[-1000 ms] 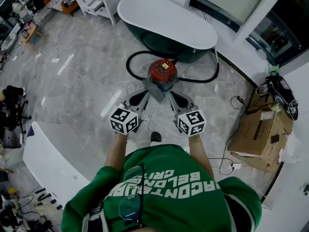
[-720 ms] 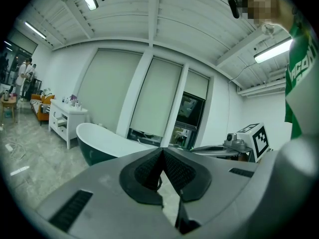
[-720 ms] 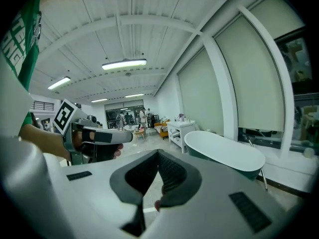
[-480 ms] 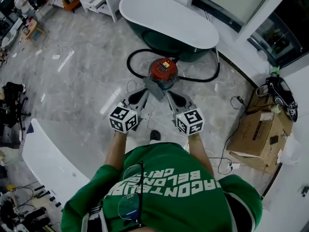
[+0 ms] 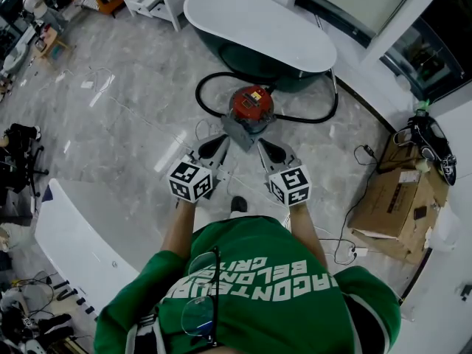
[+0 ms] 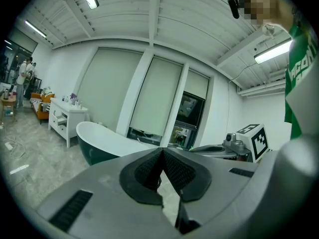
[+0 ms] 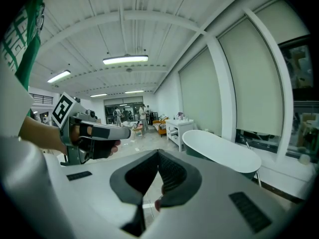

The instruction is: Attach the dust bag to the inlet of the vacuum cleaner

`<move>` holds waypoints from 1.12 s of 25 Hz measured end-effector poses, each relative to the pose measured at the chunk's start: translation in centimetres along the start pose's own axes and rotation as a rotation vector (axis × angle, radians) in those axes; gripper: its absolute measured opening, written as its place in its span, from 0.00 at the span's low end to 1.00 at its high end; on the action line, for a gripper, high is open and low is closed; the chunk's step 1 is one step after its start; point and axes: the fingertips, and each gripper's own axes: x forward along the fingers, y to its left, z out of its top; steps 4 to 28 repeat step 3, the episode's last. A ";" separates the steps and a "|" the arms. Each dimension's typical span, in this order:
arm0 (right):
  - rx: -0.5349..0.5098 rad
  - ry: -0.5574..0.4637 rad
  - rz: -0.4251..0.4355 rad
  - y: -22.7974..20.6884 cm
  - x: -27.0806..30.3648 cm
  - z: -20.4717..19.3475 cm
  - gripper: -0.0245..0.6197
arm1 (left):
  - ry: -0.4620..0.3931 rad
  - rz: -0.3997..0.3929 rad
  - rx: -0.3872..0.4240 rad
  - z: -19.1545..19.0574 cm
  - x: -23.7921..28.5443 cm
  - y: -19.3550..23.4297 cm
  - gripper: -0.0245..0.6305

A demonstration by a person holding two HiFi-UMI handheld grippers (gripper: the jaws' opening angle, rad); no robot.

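Grey dust bag (image 5: 239, 132) at frame centre, against red vacuum cleaner (image 5: 251, 103); where they meet hidden; left gripper (image 5: 220, 141) and right gripper (image 5: 262, 144) jaws closed together at bag's lower corners; actual pinch on bag unclear.

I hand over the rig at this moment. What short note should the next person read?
Left gripper: shut, nothing seen between its jaws.
Right gripper: shut, also empty.
Both point at the red vacuum cleaner on the floor in front of the bathtub.
A gray piece sits at its front, between the gripper tips; I cannot tell if it is the dust bag.
Done: no attachment visible. Left: fit the bag to the inlet.
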 end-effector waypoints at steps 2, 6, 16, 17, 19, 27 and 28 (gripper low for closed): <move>0.001 0.004 -0.003 0.1 -0.1 -0.2 0.05 | 0.000 0.001 -0.004 -0.2 -0.1 0.0 0.04; 0.002 0.006 -0.005 0.1 -0.1 -0.3 0.05 | 0.001 0.001 -0.006 -0.3 -0.2 0.0 0.04; 0.002 0.006 -0.005 0.1 -0.1 -0.3 0.05 | 0.001 0.001 -0.006 -0.3 -0.2 0.0 0.04; 0.002 0.006 -0.005 0.1 -0.1 -0.3 0.05 | 0.001 0.001 -0.006 -0.3 -0.2 0.0 0.04; 0.002 0.006 -0.005 0.1 -0.1 -0.3 0.05 | 0.001 0.001 -0.006 -0.3 -0.2 0.0 0.04; 0.002 0.006 -0.005 0.1 -0.1 -0.3 0.05 | 0.001 0.001 -0.006 -0.3 -0.2 0.0 0.04; 0.002 0.006 -0.005 0.1 -0.1 -0.3 0.05 | 0.001 0.001 -0.006 -0.3 -0.2 0.0 0.04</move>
